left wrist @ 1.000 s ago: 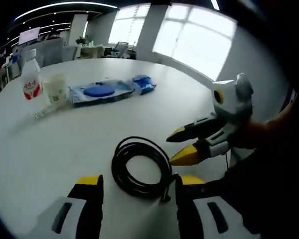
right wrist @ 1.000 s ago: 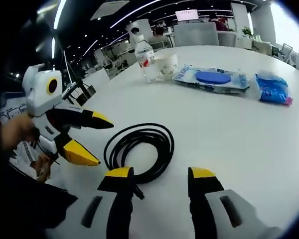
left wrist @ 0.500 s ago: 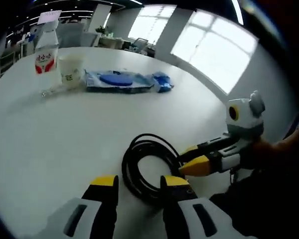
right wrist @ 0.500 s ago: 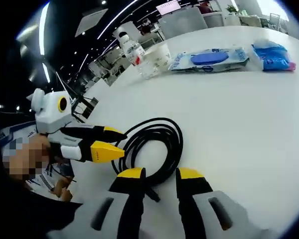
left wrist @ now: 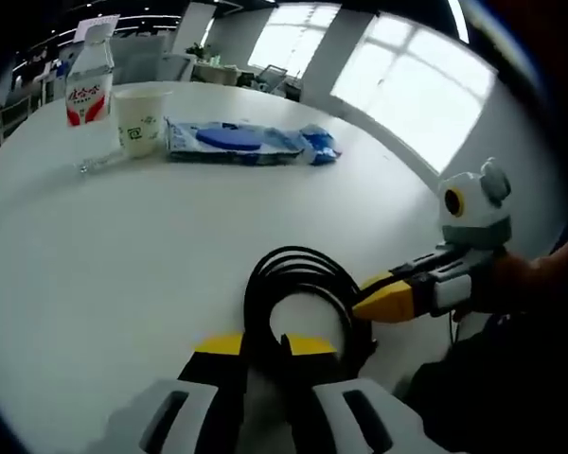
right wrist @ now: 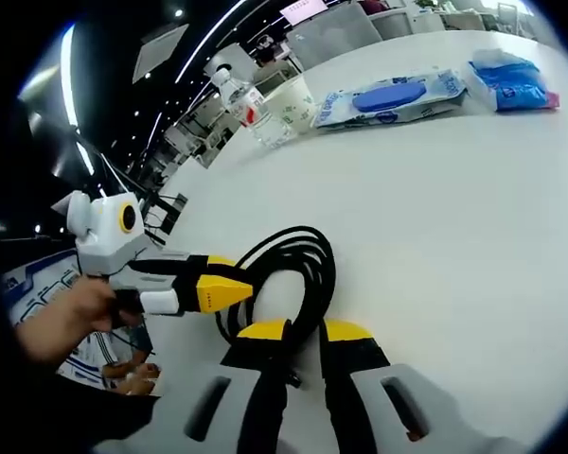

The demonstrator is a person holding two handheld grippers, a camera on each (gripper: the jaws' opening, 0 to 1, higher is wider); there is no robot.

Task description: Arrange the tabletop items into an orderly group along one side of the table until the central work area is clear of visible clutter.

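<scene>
A coiled black cable (left wrist: pixel 298 274) lies on the white table (left wrist: pixel 123 246) close to its near edge. My left gripper (left wrist: pixel 263 345) is shut on the coil's near strands, which pass between its yellow tips. The right gripper (left wrist: pixel 374 301) comes in from the right, its yellow tips pressed together at the coil's right side. In the right gripper view the cable (right wrist: pixel 293 255) runs between my right gripper's (right wrist: pixel 304 331) narrow jaws, shut on it. There the left gripper (right wrist: pixel 229 288), held by a hand, pinches the coil's left side.
At the table's far side stand a water bottle (left wrist: pixel 88 85) and a paper cup (left wrist: pixel 139 121), with a wet-wipes pack (left wrist: pixel 229 142) and a small blue packet (left wrist: pixel 319 145) lying beside them. The same row is bottle (right wrist: pixel 244 102), cup (right wrist: pixel 292 104), wipes (right wrist: pixel 393 97), packet (right wrist: pixel 511 74).
Both grippers were open and short of the coil a second ago. They have moved in and shut on the cable from opposite sides.
</scene>
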